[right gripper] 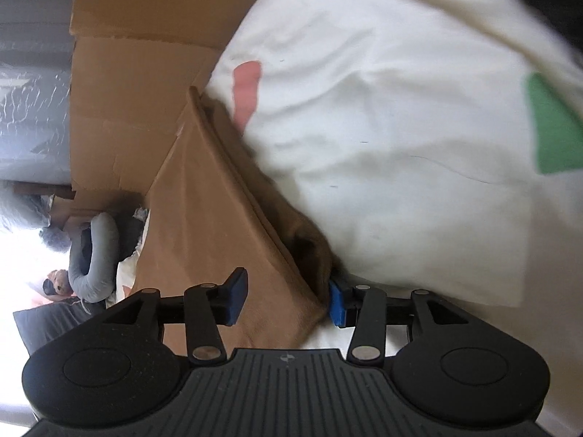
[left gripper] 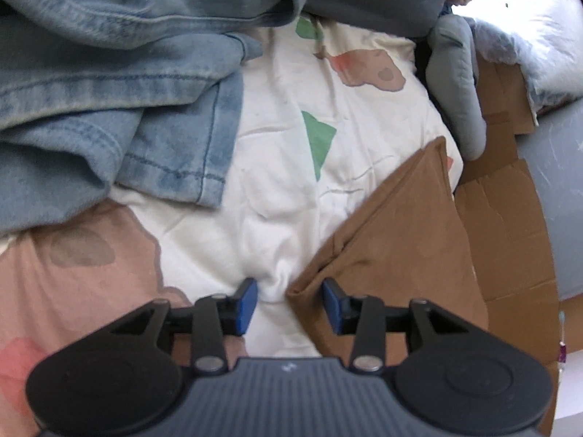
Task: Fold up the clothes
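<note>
Brown cloth (left gripper: 393,236) lies on the patterned bed (left gripper: 277,167), near the jeans (left gripper: 109,83). Left gripper (left gripper: 289,302) and right gripper (right gripper: 288,300) both straddle its near edge, fingers apart, unclamped. Judged: the grasping step; next, pinch both spots before lifting.

A white quilt printed with pink and green shapes (left gripper: 284,189) covers the bed, beside flattened brown cardboard (left gripper: 510,225) and a curved grey neck pillow (left gripper: 455,83).

2 wrist views, close, downward; share brown cloth (left gripper: 393,225).
</note>
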`<state>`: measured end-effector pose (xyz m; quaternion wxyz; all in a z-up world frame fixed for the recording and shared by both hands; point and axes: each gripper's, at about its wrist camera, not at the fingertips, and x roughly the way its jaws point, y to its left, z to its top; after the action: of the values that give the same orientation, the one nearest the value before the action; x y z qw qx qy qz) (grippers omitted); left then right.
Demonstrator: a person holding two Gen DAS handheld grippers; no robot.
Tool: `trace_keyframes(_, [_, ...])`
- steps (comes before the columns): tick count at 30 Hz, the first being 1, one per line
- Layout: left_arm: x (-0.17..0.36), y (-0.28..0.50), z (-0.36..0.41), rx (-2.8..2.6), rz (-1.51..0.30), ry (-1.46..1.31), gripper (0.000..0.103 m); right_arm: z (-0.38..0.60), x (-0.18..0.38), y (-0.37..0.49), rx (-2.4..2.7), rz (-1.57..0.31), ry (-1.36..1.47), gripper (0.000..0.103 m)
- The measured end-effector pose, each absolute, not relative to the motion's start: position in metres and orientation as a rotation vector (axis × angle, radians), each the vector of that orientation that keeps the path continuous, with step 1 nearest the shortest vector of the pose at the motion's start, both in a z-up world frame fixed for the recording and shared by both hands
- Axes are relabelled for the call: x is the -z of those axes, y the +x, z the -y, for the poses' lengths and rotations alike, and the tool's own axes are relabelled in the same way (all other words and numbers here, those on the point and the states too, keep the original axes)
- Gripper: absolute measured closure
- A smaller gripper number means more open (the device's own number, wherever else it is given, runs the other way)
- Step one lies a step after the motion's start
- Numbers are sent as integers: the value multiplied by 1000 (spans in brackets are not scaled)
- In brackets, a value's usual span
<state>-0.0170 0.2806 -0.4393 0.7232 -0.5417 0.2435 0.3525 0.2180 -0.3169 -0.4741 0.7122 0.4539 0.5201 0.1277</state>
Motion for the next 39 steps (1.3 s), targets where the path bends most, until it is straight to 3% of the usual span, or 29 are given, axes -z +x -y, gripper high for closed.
trace_keyframes(1, [439,-18,-281,-775,-533,-1206,62,315,473,220,-289,-1154,999,56])
trace_keyframes(3, [439,-20,-281,-767,-524,-1222,65,313,472,222,-295,-1158,985,76])
trace_keyframes(5, [438,-22,-282,-758,-512,-1235,71,315,470,221,-299,-1156,977,84])
trace_keyframes(11, [436,-19,-288,-732,-507,-1222,75,330,470,211,-285,-1146,1011,83])
trace_keyframes(14, [440,-19,-290,-740,-509,-1225,75,332,474,206,-286,-1156,1023,70])
trace_keyframes(39, [459,-15,-282,-658,-459,-1285,66,325,492,215,-313,-1128,1099,68])
